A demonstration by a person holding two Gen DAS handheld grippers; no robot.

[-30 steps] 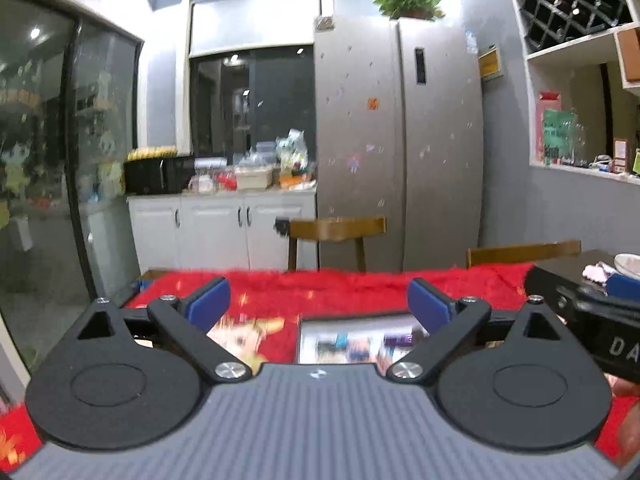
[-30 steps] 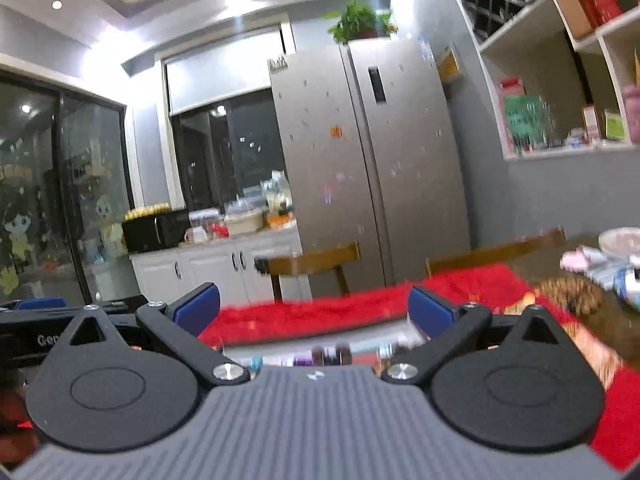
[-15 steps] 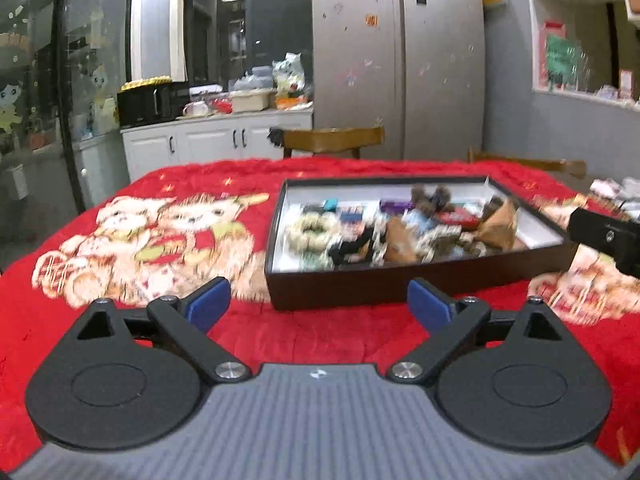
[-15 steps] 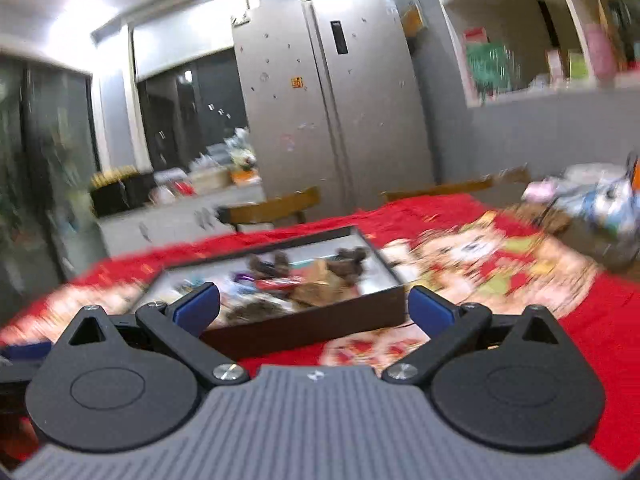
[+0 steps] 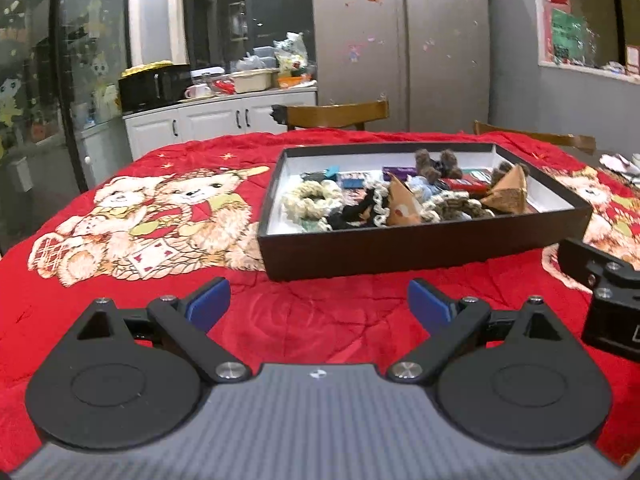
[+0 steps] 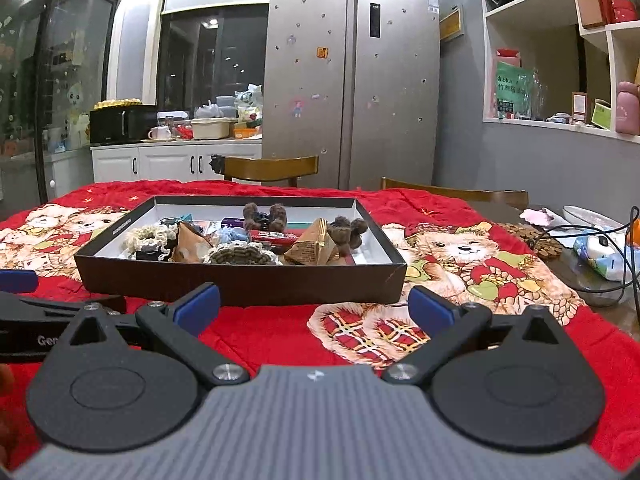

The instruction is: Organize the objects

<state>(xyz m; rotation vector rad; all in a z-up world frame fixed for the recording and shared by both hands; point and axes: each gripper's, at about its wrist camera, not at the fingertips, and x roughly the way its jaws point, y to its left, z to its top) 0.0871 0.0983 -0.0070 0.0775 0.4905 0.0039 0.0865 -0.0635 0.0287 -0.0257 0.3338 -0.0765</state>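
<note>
A shallow black box (image 5: 420,244) (image 6: 240,280) with a white inside sits on the red bear-print cloth (image 5: 160,208) (image 6: 460,268). In it lie several small things: a cream scrunchie (image 5: 310,200), brown paper packets (image 6: 316,248), brown plush pieces (image 6: 266,216) and a red bar (image 6: 274,235). My left gripper (image 5: 319,306) is open, low over the cloth just in front of the box. The right gripper (image 6: 314,306) is open too, near the box's front wall. Each gripper's body shows at the edge of the other's view.
Wooden chairs (image 6: 272,168) stand behind the table, with a fridge (image 6: 352,80) and white cabinets (image 6: 160,164) beyond. At the table's right end lie a dish, cables and a wrapped packet (image 6: 600,256). Wall shelves (image 6: 580,40) are at the right.
Both cameras have tipped down from the room toward the table, so the box and cloth now fill the view. Both grippers have come closer to the box's front and stay open.
</note>
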